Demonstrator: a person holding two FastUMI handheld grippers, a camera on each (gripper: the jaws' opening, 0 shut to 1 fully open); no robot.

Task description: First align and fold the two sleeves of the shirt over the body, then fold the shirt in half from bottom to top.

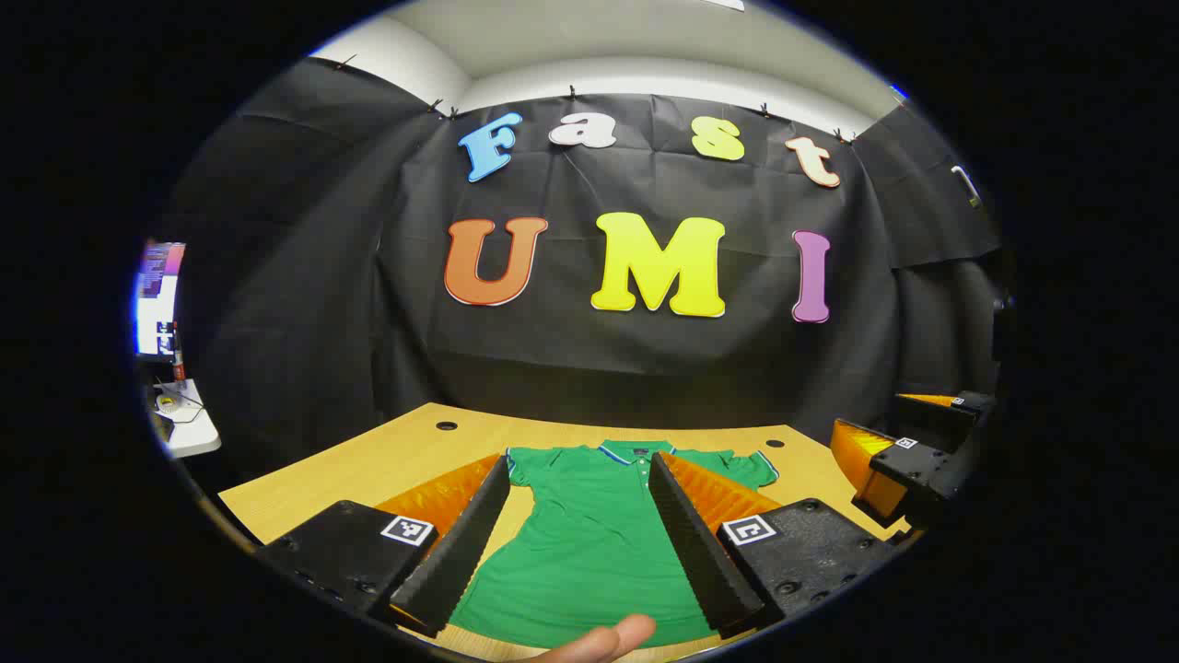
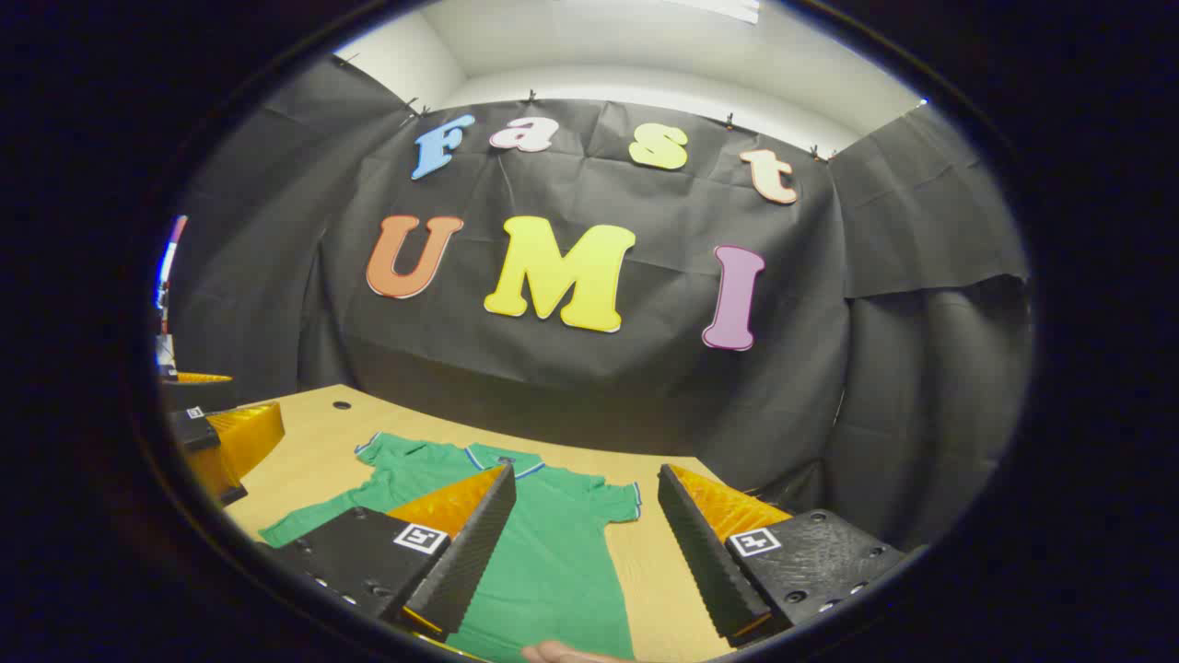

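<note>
Green shirt [image 1: 589, 543] lies flat on the wooden table [image 1: 368, 460], face up, collar [image 1: 636, 451] toward the booth's far wall, hem toward me. Collar has a blue-and-white trim and a short button placket below it. Both short sleeves are spread out to the sides: in the right gripper view the one on that view's right [image 2: 612, 502] sticks out flat past the body, and the other [image 2: 382, 451] lies out toward the table's far left. Neither sleeve is folded over the body. Hem is not lifted. My judgement: nothing of the task is done yet. Both sleeve folds and the bottom-to-top fold are all left.

My left gripper [image 1: 578, 543] hangs above the shirt's middle, fingers spread wide, nothing between them but the cloth below. I cannot tell whether the tips touch the cloth; it looks like clear air. A fingertip [image 1: 608, 637] of my own hand shows at the bottom edge of the left gripper view.

My right gripper [image 2: 580, 548] is also wide apart and holding nothing. It sits over the shirt's right side, one finger over the green body and the other over bare table beside the sleeve.

From the left gripper view my right gripper [image 1: 907, 460] shows off to the side, over the table's edge, well apart from the collar.

Two small dark holes [image 1: 447, 426] sit in the tabletop near the far edge. Beyond the table on the left, a white shelf [image 1: 184, 424] with small clutter.
</note>
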